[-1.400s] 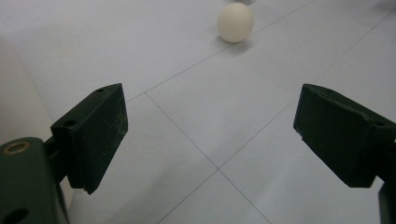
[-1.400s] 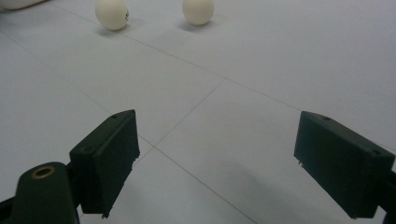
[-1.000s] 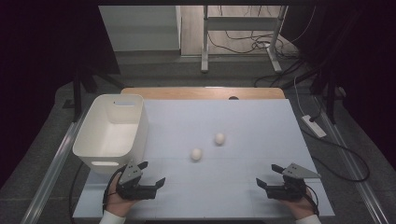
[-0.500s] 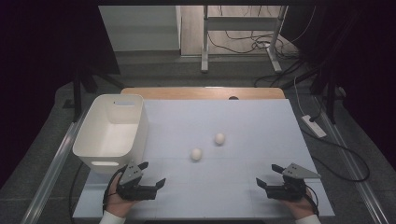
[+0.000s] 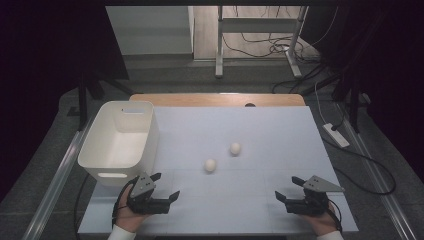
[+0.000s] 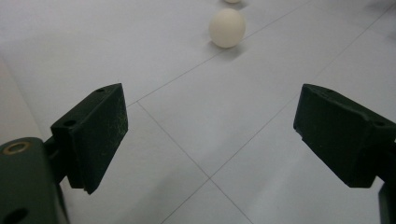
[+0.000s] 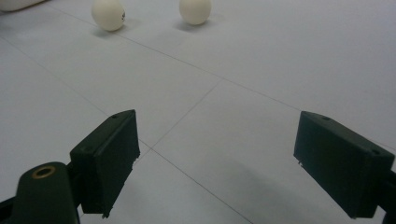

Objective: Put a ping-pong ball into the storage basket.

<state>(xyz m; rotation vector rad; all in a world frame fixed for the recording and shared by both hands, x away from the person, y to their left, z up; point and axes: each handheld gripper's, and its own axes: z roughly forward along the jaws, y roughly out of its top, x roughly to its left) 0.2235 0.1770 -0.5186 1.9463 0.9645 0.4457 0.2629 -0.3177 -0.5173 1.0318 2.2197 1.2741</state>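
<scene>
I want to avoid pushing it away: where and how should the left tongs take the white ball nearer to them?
Grip the nearer ball across its widest middle, coming low from the person's side with the left tongs open. It is round and lies free on the table, so probably any off-centre touch rolls it toward the other ball.

Two cream balls (image 5: 210,165) on a pale grey table (image 5: 260,135), white bin (image 5: 120,142), black grippers (image 5: 162,192).
</scene>
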